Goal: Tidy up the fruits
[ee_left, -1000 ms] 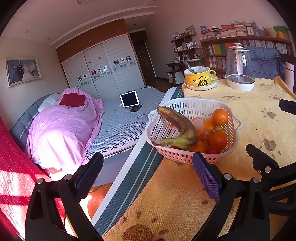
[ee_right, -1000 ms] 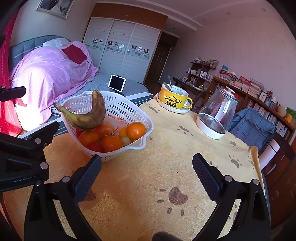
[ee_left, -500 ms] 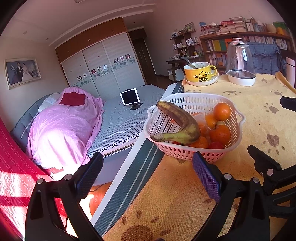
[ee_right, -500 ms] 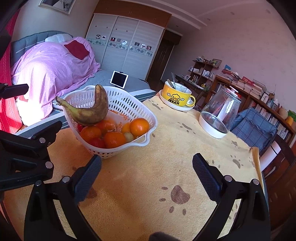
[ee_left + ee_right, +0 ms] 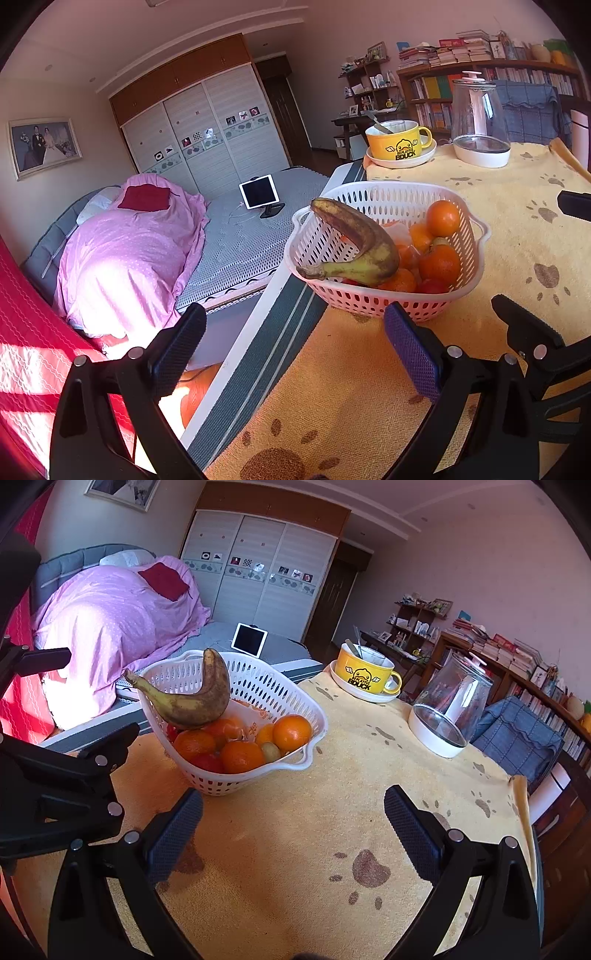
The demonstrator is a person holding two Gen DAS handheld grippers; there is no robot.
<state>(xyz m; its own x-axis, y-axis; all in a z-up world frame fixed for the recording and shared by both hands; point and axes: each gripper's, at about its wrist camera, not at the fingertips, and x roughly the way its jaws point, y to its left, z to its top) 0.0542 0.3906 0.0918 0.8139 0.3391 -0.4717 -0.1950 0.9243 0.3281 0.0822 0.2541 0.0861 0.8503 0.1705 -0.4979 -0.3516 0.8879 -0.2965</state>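
Note:
A white slotted basket (image 5: 373, 301) (image 5: 266, 690) stands on the yellow paw-print cloth. A spotted brown-yellow banana (image 5: 364, 245) (image 5: 195, 701) lies on top of several oranges (image 5: 441, 218) (image 5: 291, 733), with red fruit and a small green one under them. My left gripper (image 5: 295, 345) hangs open in front of the basket's near left side, holding nothing. My right gripper (image 5: 293, 825) is open over bare cloth to the right of the basket, also holding nothing. Each gripper shows at the edge of the other's view.
A yellow duck mug (image 5: 399, 144) (image 5: 367, 674) with a spoon sits on a saucer behind the basket. A clear glass jar (image 5: 478, 118) (image 5: 448, 710) on a white base stands at the back right. The table edge (image 5: 258, 354) drops off left toward a bed (image 5: 236, 243).
Both grippers have risen and drawn back slightly from the basket, which sits a little farther off in both views. Their jaws stay open and the fruit has not moved.

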